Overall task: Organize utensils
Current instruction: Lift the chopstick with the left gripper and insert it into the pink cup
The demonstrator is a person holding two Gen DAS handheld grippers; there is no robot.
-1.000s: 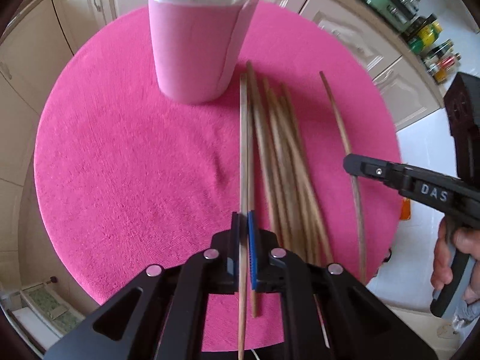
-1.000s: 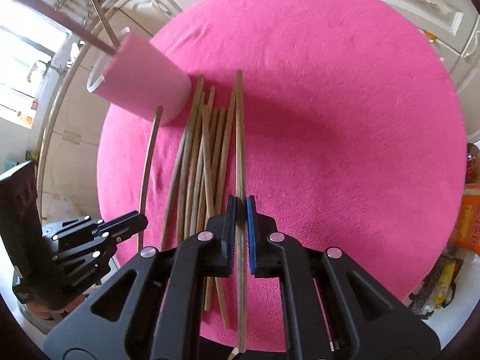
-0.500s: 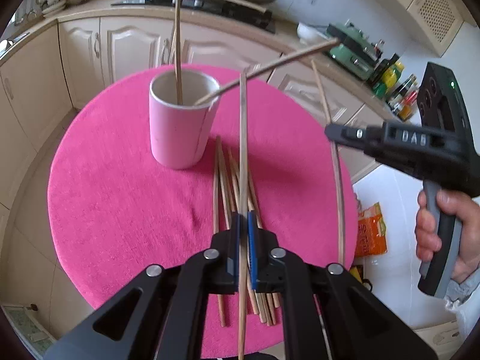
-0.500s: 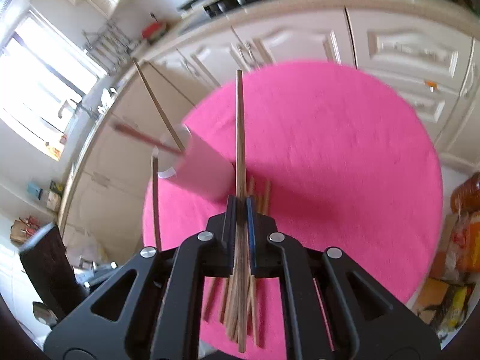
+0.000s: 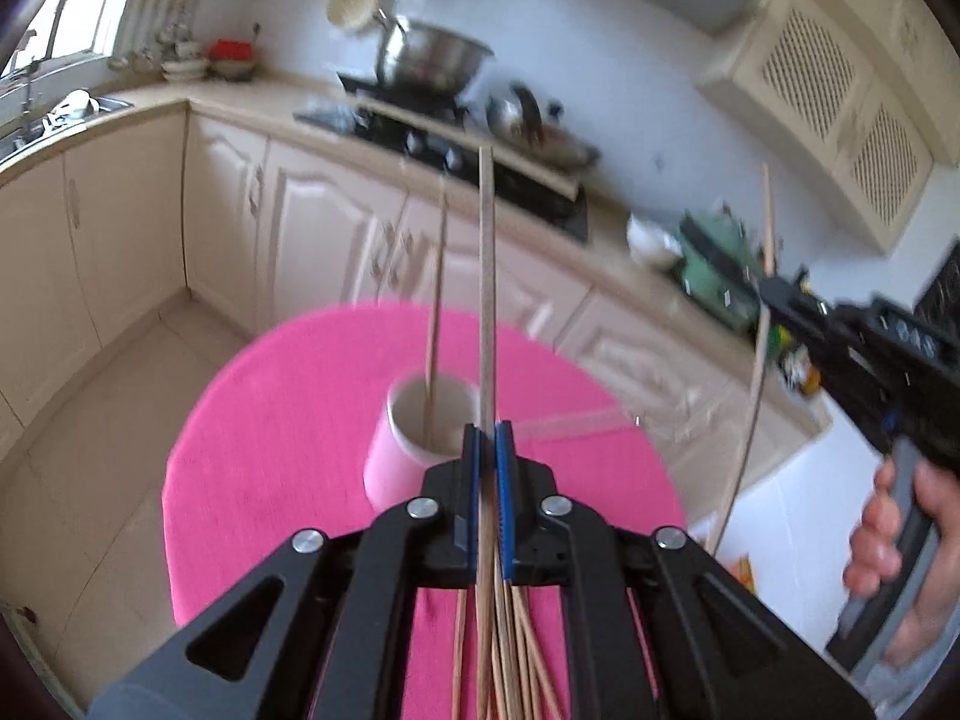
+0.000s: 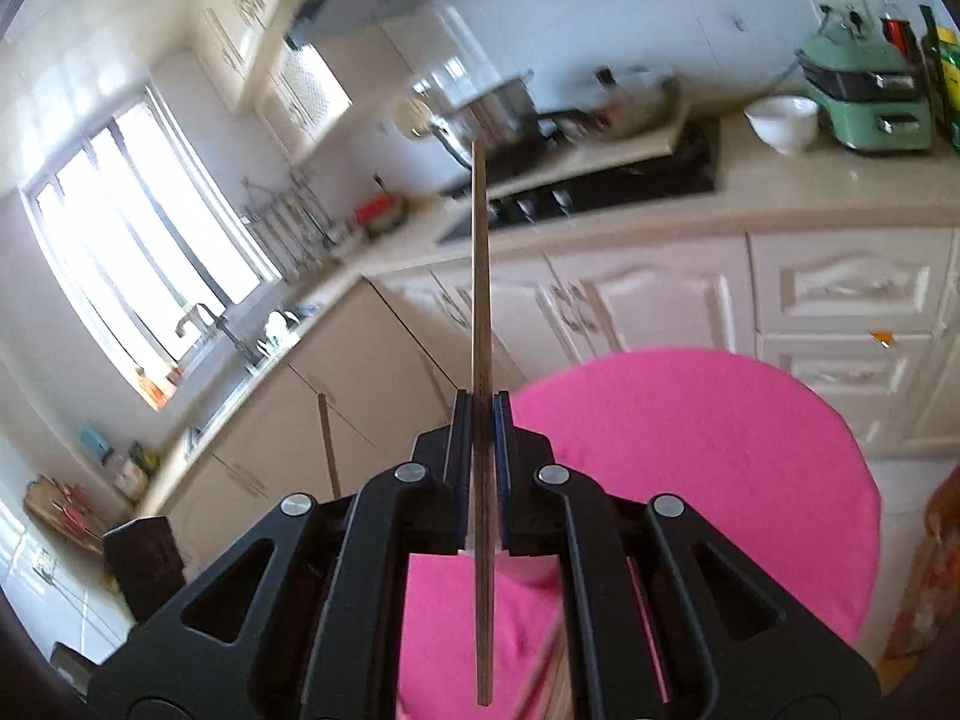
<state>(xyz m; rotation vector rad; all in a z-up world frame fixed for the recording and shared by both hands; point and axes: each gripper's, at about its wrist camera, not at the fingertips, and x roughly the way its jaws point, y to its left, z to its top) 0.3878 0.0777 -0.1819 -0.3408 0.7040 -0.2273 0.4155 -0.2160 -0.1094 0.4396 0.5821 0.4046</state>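
My left gripper [image 5: 487,438] is shut on a long wooden chopstick [image 5: 486,300], held up in the air and pointing away. Just beyond its tips stands the pink cup [image 5: 408,438] on the round pink cloth [image 5: 270,420], with one chopstick [image 5: 435,312] upright inside. Several more chopsticks [image 5: 522,648] lie on the cloth under the gripper. At the right, my right gripper [image 5: 774,294], in a hand [image 5: 888,540], carries a thin chopstick [image 5: 753,372]. In the right wrist view, that gripper [image 6: 478,408] is shut on its chopstick [image 6: 480,276] above the pink cloth [image 6: 690,450].
Cream cabinets [image 5: 312,240] and a counter with a hob and pots [image 5: 432,60] run behind the table. A green appliance [image 6: 864,102] and a white bowl [image 6: 780,120] stand on the counter. A sink and a window [image 6: 138,276] lie to the left. Tiled floor [image 5: 108,396] surrounds the table.
Both grippers have risen off the pink cloth with a chopstick each and tipped upward, so the kitchen fills the views. The cup now sits low, close to the left gripper's tips.
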